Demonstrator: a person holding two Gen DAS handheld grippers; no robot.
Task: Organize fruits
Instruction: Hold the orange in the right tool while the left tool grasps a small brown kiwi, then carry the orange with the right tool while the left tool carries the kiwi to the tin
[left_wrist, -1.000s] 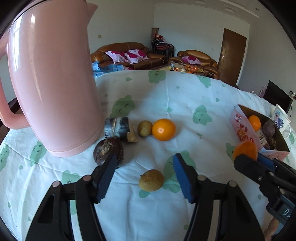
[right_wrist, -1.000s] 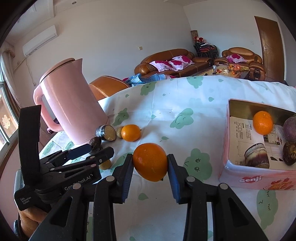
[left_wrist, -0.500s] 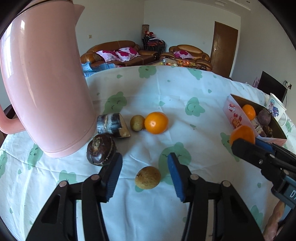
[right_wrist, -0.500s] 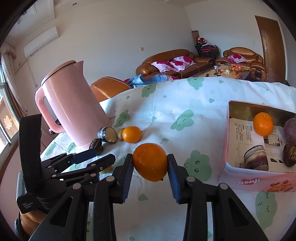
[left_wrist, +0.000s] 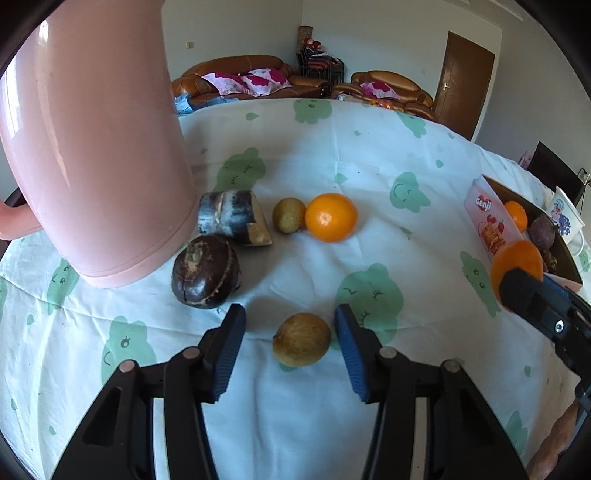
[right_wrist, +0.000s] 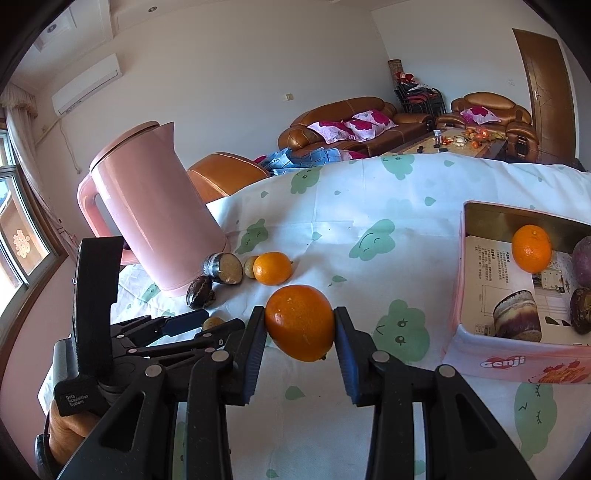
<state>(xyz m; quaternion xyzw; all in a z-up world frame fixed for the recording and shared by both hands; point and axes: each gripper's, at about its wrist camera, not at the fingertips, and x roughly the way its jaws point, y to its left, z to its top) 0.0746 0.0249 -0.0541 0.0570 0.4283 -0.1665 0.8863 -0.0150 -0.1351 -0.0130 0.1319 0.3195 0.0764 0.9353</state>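
Note:
My left gripper (left_wrist: 290, 322) is open, its jaws on either side of a small brown fruit (left_wrist: 301, 339) on the tablecloth, not touching it. Beyond lie a dark round fruit (left_wrist: 205, 271), a cut dark piece (left_wrist: 232, 217), another small brown fruit (left_wrist: 289, 215) and an orange (left_wrist: 331, 217). My right gripper (right_wrist: 300, 326) is shut on an orange (right_wrist: 300, 322), held above the cloth left of the pink Genji box (right_wrist: 517, 360). The box holds an orange (right_wrist: 532, 248) and dark fruits (right_wrist: 517, 319). The left gripper also shows in the right wrist view (right_wrist: 192, 321).
A tall pink kettle (left_wrist: 96, 140) stands at the left, touching the dark fruits. A white mug (left_wrist: 567, 218) stands behind the box. The table's far edge drops off toward brown sofas (left_wrist: 236, 79).
My left gripper has moved forward so the small brown fruit now lies between its jaws. The right gripper keeps its hold on the orange and has shifted little.

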